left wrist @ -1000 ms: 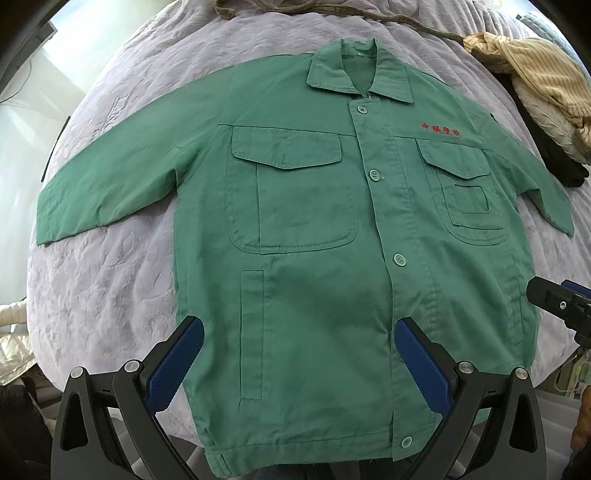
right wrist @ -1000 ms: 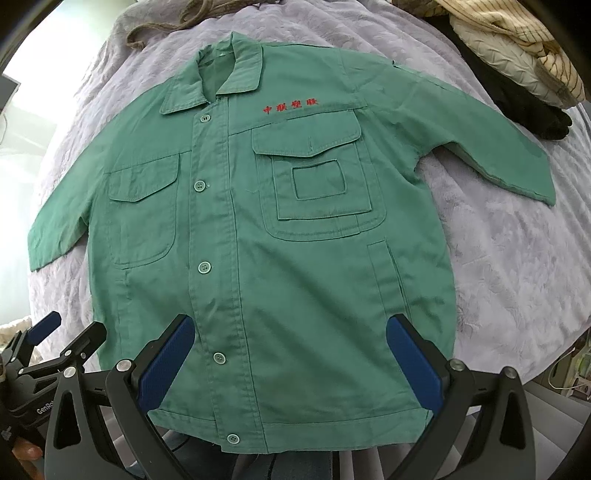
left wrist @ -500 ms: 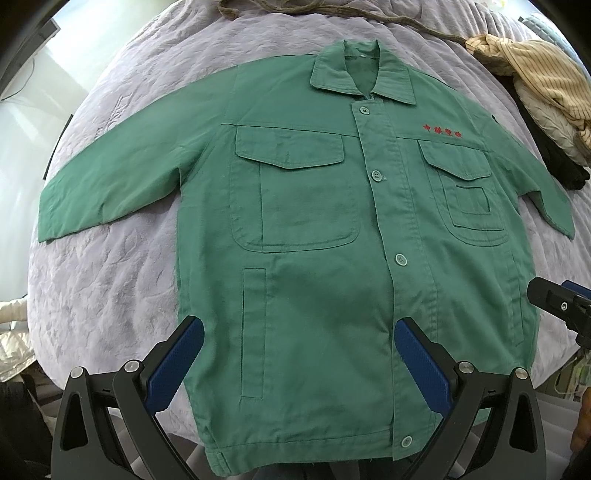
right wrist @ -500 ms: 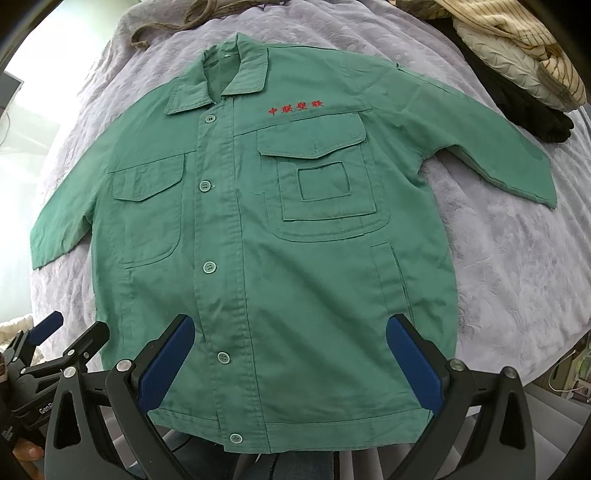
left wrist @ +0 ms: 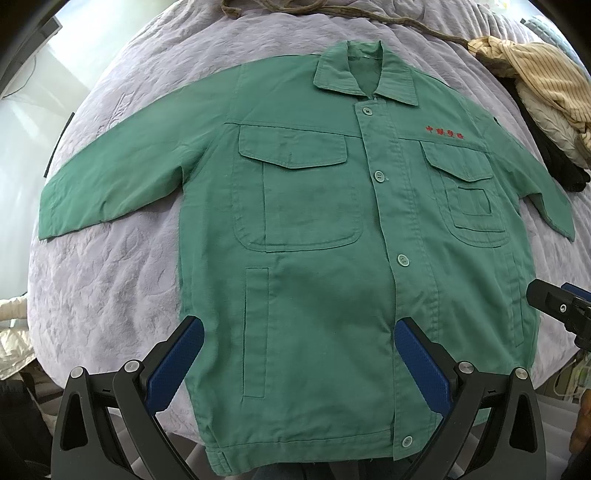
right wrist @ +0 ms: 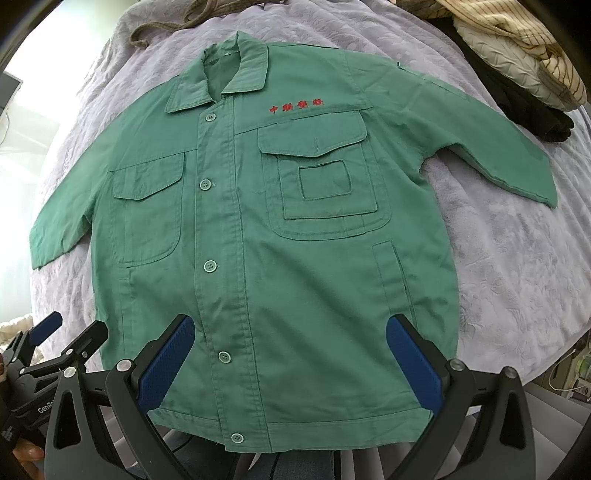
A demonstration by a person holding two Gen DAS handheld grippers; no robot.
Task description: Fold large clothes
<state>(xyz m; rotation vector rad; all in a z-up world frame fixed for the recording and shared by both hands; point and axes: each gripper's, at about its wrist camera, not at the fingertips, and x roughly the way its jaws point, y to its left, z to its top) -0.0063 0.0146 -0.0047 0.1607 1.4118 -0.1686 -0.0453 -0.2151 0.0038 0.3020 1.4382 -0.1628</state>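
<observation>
A green button-up work jacket [left wrist: 314, 229] lies flat, front up, on a lilac quilted bed [left wrist: 110, 280]; collar far, hem near, both sleeves spread out. Red characters sit above one chest pocket. It also fills the right wrist view [right wrist: 258, 229]. My left gripper [left wrist: 299, 354] is open and empty, hovering above the jacket's lower part near the hem. My right gripper [right wrist: 290, 350] is open and empty, above the hem on the other side. The right gripper shows at the edge of the left wrist view [left wrist: 561, 306], and the left gripper in the right wrist view [right wrist: 55, 350].
A pile of cream striped and black clothes [left wrist: 546, 96] lies at the far right of the bed, also in the right wrist view [right wrist: 517, 55]. A brown cord [left wrist: 332, 11] lies beyond the collar. The bed's near edge drops off below the hem.
Both grippers have crept slightly, so the jacket sits a little lower and nearer in view. The jacket itself has not moved and both grippers stay open.
</observation>
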